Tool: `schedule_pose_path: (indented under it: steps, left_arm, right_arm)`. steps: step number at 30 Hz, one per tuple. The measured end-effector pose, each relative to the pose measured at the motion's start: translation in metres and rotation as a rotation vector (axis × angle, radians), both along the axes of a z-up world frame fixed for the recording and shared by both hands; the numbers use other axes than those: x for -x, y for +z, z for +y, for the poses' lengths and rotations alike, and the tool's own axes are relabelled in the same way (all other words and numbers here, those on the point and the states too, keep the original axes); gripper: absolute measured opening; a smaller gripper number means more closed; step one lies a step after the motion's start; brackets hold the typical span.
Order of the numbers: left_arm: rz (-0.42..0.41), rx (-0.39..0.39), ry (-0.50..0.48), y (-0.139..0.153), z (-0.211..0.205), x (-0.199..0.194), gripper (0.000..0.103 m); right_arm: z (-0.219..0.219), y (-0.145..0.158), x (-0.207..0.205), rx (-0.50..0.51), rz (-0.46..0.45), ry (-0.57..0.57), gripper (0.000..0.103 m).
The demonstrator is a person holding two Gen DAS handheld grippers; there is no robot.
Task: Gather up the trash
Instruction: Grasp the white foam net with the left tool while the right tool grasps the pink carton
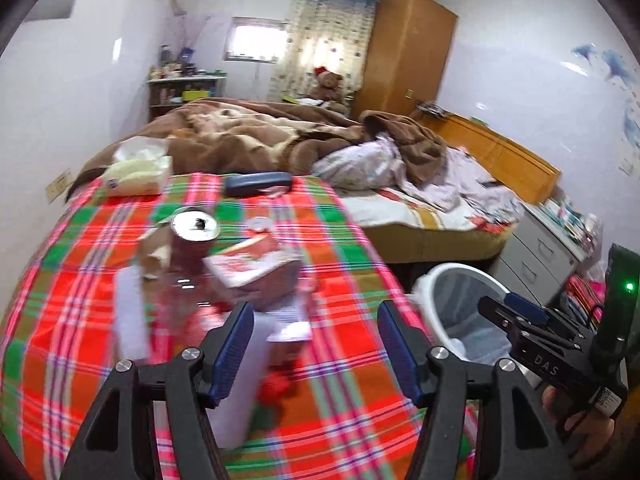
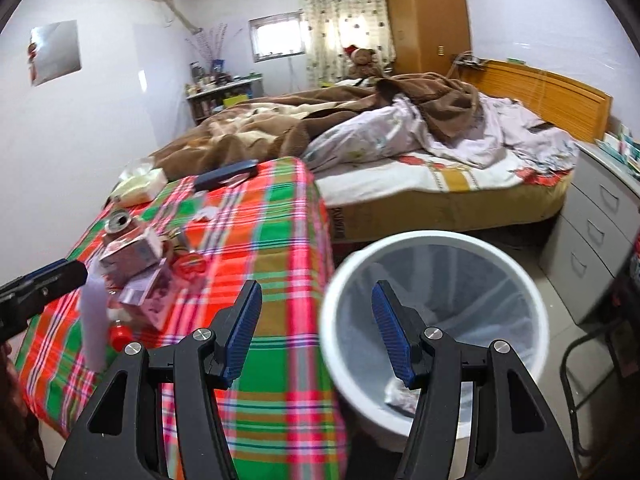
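Note:
On the plaid-covered table lies a heap of trash: an opened drink can, a red-and-white carton, a white paper strip and a red-capped bottle. My left gripper hovers over the table just right of the heap, open and empty. My right gripper is open and empty too, above the gap between the table edge and the white bin. The bin stands on the floor beside the table, lined with a bag, with a crumpled scrap inside.
At the table's far end lie a tissue pack and a dark blue case. Behind stands an unmade bed with brown blanket. Grey drawers flank the bin on the right, and a chair frame is near it.

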State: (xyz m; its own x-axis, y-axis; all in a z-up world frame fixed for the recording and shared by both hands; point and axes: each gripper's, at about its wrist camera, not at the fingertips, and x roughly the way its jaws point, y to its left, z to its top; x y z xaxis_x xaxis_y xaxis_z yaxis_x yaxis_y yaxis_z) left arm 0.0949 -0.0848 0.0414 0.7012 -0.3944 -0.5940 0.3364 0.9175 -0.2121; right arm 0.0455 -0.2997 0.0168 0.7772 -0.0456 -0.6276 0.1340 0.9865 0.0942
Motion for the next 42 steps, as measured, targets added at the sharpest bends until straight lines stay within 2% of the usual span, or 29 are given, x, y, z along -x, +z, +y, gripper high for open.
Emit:
schedule_pose_path:
  steps: [8, 11, 17, 27, 35, 37, 40, 42]
  left_arm:
    - [0.011, -0.001, 0.112, -0.008, 0.061, -0.009, 0.07]
    - [0.036, 0.011, 0.153, -0.015, 0.083, -0.014, 0.073]
    - [0.089, 0.006, 0.219, -0.036, 0.115, -0.025, 0.073]
    - [0.157, 0.01, 0.25, -0.064, 0.136, -0.055, 0.073]
    - [0.196, -0.002, 0.257, -0.079, 0.142, -0.079, 0.073]
    - [0.222, 0.004, 0.257, -0.086, 0.144, -0.088, 0.073]
    - [0.222, -0.028, 0.262, -0.09, 0.143, -0.095, 0.073]
    - [0.239, -0.012, 0.252, -0.094, 0.142, -0.101, 0.073]
  right_arm:
    - [0.035, -0.003, -0.018, -0.024, 0.019, 0.096, 0.059]
    - [0.049, -0.004, -0.021, -0.026, 0.019, 0.128, 0.059]
    - [0.068, -0.015, -0.034, -0.056, 0.064, 0.172, 0.059]
    - [0.103, -0.024, -0.055, -0.113, 0.112, 0.265, 0.059]
    - [0.116, -0.033, -0.072, -0.156, 0.158, 0.283, 0.059]
    - [0.12, -0.036, -0.077, -0.144, 0.177, 0.286, 0.059]
    - [0.125, -0.041, -0.082, -0.143, 0.196, 0.291, 0.06]
    - [0.126, -0.045, -0.084, -0.117, 0.217, 0.267, 0.06]
